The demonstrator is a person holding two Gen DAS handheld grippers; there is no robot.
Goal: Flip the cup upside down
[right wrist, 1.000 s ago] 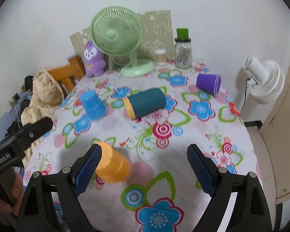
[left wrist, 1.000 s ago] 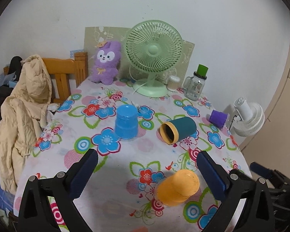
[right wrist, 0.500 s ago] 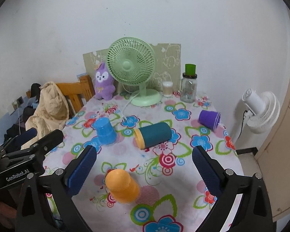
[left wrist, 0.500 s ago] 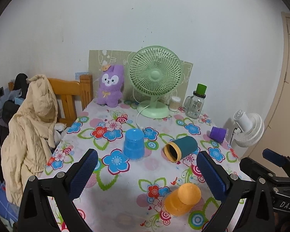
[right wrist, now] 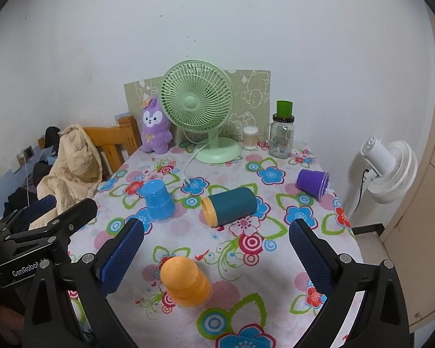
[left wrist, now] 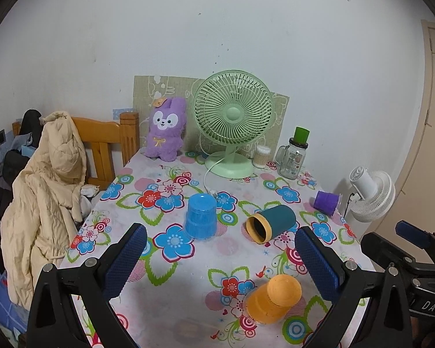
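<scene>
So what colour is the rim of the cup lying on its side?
Yellow-orange rim, clearest in left wrist view.

Your left gripper (left wrist: 217,261) is raised and level, its blue pads spread wide with nothing between them. Your right gripper (right wrist: 216,253) is spread just as wide and also empty; its body shows at 4 o'clock in the left view.

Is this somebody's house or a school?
Most likely somebody's house. The table wears a flowery cloth, with a purple plush bunny and a green desk fan on it, and a puffy coat hangs over a wooden chair.
</scene>
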